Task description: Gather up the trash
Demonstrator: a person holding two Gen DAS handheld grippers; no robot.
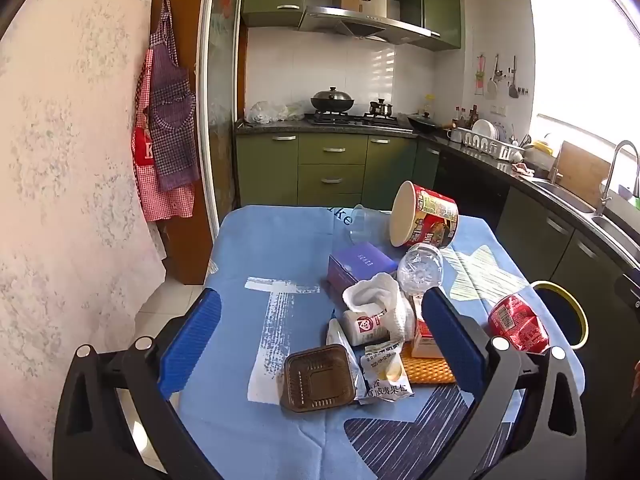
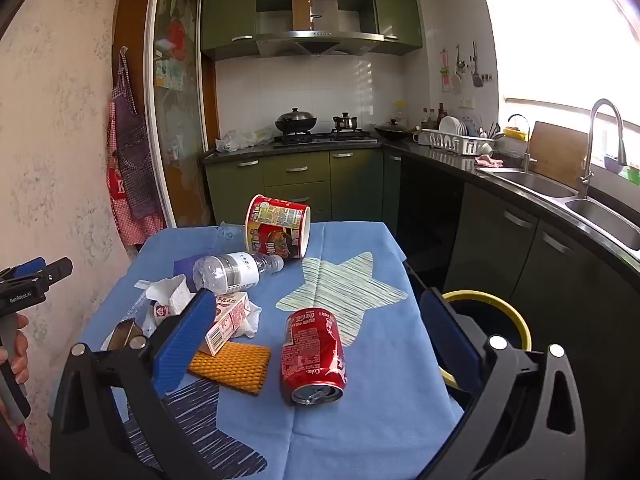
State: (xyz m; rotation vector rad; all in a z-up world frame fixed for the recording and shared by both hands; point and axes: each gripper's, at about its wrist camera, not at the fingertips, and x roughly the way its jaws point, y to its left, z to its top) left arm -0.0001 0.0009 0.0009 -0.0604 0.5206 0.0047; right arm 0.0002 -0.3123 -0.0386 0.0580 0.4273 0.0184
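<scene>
Red cola can (image 2: 313,356): on its side, opened top toward camera; noodle cup (image 2: 278,227): tipped over; clear bottle (image 2: 236,270): lying flat, touching the cup; brown plastic tray (image 1: 319,378), snack wrapper (image 1: 385,372), crumpled tissue (image 1: 380,296), small carton (image 2: 227,320): clustered together; yellow-rimmed bin (image 2: 490,320): beside table.

Checked aprons (image 1: 166,132) hang on left wall. Lidded wok (image 2: 295,121) and small pot (image 2: 345,121) on stove, dish rack (image 2: 456,140) on counter surface, faucet (image 2: 600,140) over steel sink (image 2: 532,184).

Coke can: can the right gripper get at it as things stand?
Probably yes. The Coke can lies on its side, alone on bare cloth, straight ahead of the open right gripper; nothing sits between the fingers and it.
</scene>
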